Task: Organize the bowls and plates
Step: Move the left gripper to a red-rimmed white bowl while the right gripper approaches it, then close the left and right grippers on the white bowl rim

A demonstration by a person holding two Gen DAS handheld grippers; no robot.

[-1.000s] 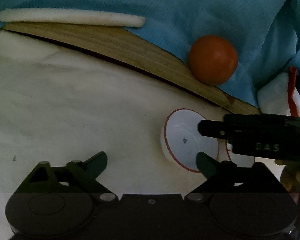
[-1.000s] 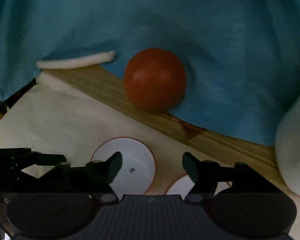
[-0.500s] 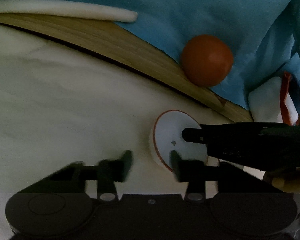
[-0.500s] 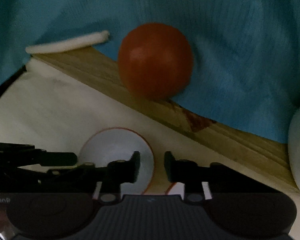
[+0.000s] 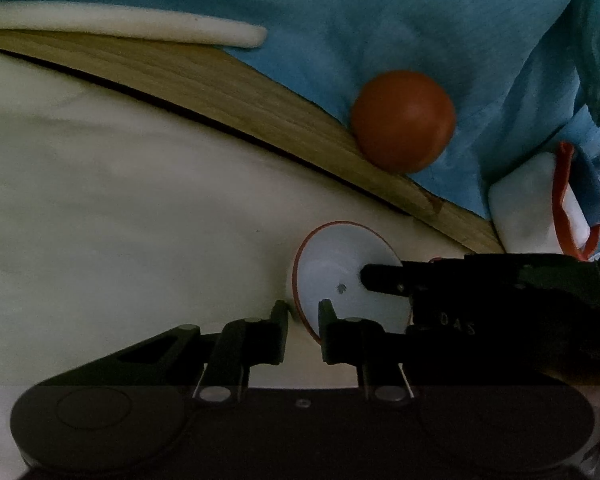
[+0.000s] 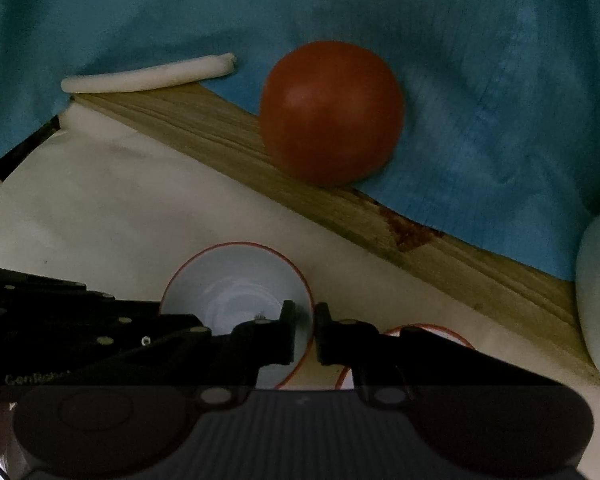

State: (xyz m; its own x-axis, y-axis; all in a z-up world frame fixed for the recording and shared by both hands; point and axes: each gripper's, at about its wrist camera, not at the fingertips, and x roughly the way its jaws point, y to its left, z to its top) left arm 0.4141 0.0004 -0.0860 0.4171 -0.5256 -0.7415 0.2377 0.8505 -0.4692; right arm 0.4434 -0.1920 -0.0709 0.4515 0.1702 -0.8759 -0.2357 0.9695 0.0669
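Observation:
A small white bowl with a red rim [image 5: 336,268] sits on the white cloth; it also shows in the right wrist view [image 6: 236,280]. My left gripper [image 5: 303,320] is shut on the bowl's left rim, one finger outside and one inside. My right gripper [image 6: 303,320] is shut on the bowl's right rim; it shows from the side in the left wrist view [image 5: 384,278]. A second red-rimmed white dish [image 6: 452,334] lies just right of the bowl, mostly hidden behind my right finger.
A red ball [image 5: 403,120] rests on blue cloth [image 5: 340,20] at the edge of a wooden board [image 5: 228,84]. A white foam strip [image 5: 120,26] lies at the far left. A white, red-edged object [image 5: 540,204] stands at the right.
Both grippers closed from wide open onto opposite sides of the bowl's rim. Both cameras moved slightly closer to the bowl and ball.

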